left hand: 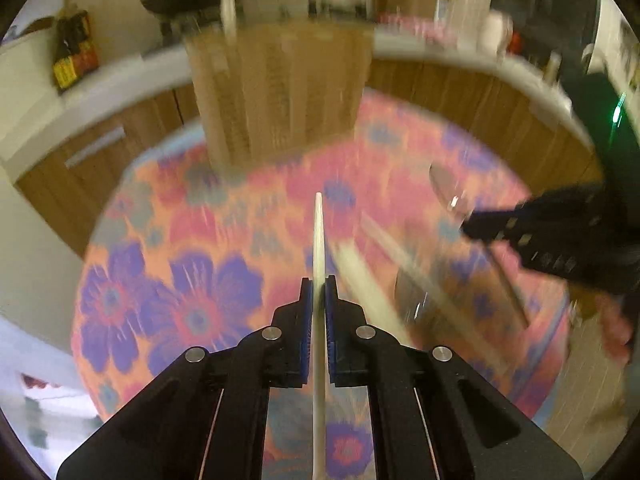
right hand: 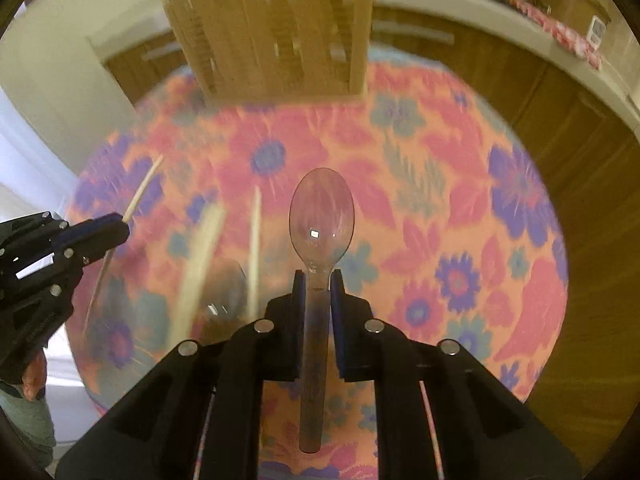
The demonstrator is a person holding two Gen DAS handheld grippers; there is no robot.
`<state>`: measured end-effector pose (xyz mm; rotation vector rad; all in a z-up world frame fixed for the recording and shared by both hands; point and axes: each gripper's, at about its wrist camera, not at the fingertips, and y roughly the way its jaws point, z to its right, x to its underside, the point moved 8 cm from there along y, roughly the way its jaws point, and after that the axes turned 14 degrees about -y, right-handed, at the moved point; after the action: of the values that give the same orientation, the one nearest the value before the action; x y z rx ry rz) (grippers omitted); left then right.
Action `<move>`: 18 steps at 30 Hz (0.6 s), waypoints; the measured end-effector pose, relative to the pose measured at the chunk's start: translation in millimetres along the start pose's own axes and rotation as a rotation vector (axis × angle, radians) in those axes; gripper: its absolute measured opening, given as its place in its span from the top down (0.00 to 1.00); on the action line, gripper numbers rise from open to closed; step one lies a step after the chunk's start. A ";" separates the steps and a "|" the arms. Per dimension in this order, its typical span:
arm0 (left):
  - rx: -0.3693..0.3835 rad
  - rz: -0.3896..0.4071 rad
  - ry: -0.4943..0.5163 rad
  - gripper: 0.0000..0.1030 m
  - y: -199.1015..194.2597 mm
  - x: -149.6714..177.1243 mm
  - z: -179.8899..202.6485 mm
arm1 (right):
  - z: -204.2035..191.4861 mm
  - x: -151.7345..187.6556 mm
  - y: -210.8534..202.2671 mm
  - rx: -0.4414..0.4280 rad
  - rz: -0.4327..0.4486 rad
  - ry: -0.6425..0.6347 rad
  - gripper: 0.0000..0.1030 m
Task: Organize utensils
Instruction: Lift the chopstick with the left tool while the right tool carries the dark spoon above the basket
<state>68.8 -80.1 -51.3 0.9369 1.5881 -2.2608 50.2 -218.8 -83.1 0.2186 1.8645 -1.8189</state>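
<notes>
My left gripper (left hand: 319,286) is shut on a pale chopstick (left hand: 318,236) that points forward above the flowered tablecloth (left hand: 168,280). My right gripper (right hand: 318,280) is shut on the handle of a clear plastic spoon (right hand: 322,216), bowl forward. A wooden slatted utensil holder (left hand: 280,92) stands at the table's far edge, with one pale stick in it; it also shows in the right wrist view (right hand: 276,28). More chopsticks (right hand: 200,264) and another clear spoon (right hand: 224,292) lie on the cloth between the grippers. The right gripper shows at right in the left view (left hand: 472,224), the left gripper at left in the right view (right hand: 120,228).
The round table (right hand: 520,280) stands before wooden kitchen cabinets (left hand: 460,96) under a white counter. A dark bottle with a yellow label (left hand: 74,52) stands on the counter at left. The views are motion-blurred.
</notes>
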 end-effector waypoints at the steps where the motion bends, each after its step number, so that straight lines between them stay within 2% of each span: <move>1: 0.019 0.054 -0.008 0.96 -11.0 -14.9 0.3 | 0.4 -8.3 -8.5 -0.002 0.033 -0.002 0.91; 6: 0.134 0.239 -0.088 0.96 -46.6 -89.5 1.5 | 11.8 -70.2 -55.9 0.014 0.226 -0.016 0.90; 10: 0.244 0.335 -0.177 0.96 -60.4 -146.6 3.7 | 24.6 -116.2 -78.6 0.061 0.313 -0.053 0.90; 14: 0.300 0.430 -0.212 0.96 -64.2 -195.7 11.8 | 36.7 -160.7 -95.8 0.103 0.397 -0.068 0.91; 18: 0.317 0.491 -0.207 0.96 -61.3 -236.7 23.3 | 54.6 -201.5 -103.4 0.170 0.443 -0.059 0.91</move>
<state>211.1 -118.2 145.3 0.9927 0.8143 -2.1878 187.6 -232.1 104.6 0.5827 1.4753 -1.6487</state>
